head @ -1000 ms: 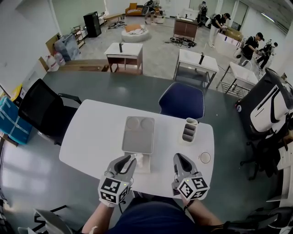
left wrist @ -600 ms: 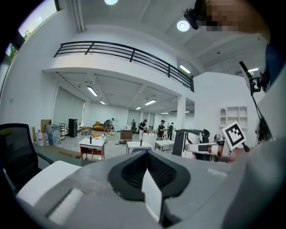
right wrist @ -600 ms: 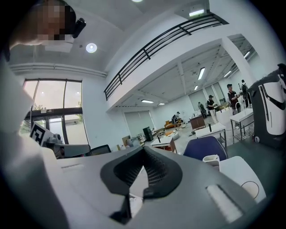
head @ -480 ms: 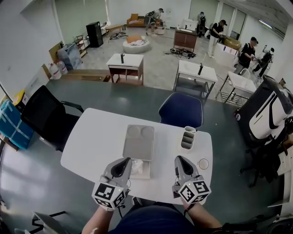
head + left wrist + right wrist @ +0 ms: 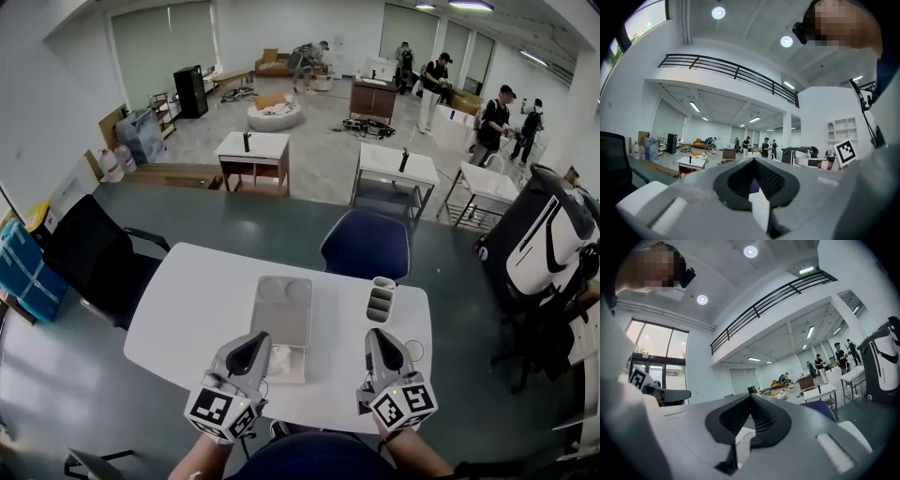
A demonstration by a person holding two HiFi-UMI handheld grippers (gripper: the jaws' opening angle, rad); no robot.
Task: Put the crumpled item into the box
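Tissue wad [image 5: 282,357] beside left tool [image 5: 255,339]

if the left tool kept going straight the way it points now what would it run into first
Nothing nearby, it seems: the left tool points level above the table, so it should clear the grey tray. The blue chair beyond may lie near that line; depth is unclear.

White round-cornered table [image 5: 187,309], with a grey tray [image 5: 281,314] at its centre. A white item [image 5: 286,366] lay at the tray's near edge, a compartmented holder [image 5: 380,302] stood just right of the tray, and a round disc [image 5: 413,352] lay farther right
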